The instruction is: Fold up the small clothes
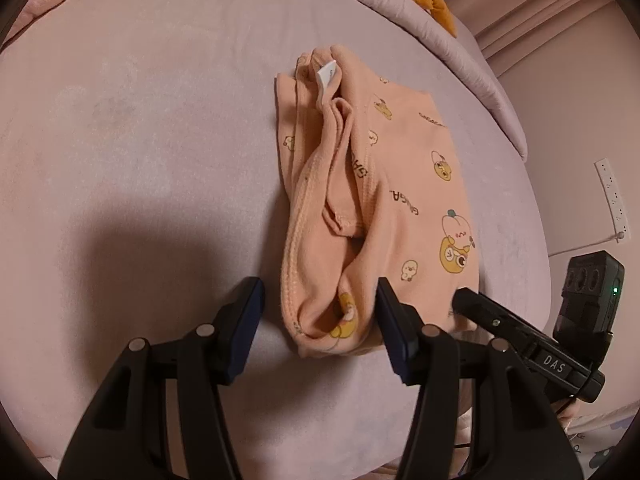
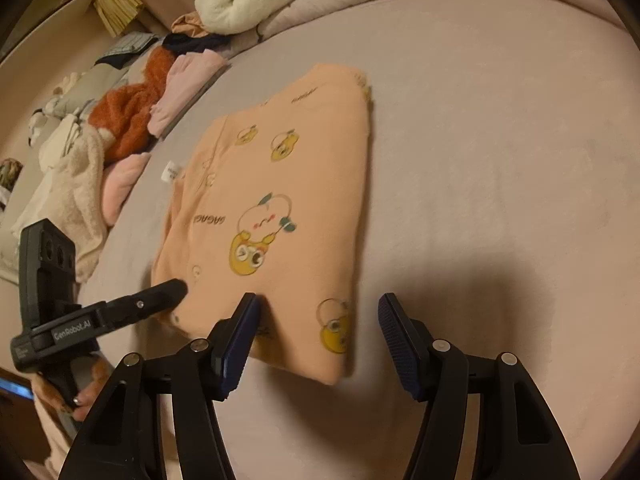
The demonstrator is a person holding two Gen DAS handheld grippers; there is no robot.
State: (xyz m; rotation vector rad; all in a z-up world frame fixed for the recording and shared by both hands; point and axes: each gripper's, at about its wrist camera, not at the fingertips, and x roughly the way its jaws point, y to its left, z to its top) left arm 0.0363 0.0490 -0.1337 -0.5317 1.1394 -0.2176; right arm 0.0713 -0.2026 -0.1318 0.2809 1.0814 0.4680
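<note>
Here the peach cartoon-print garment [image 2: 280,208] lies folded; left gripper [image 1: 320,320] and right gripper [image 2: 316,332] spread

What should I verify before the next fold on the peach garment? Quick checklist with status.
1. Left gripper open: ok, jaws apart around the near folded edge of the peach garment.
2. Right gripper open: ok, jaws apart over the garment's near corner.
3. Either gripper holding fabric: not ok, neither is closed on cloth.
4. Garment flat: not ok, a bunched ridge runs along its middle in the left wrist view.
5. White label tucked in: not ok, it sticks out.
6. Bedsheet beside the garment free for folding: ok; clothes pile sits apart.
</note>
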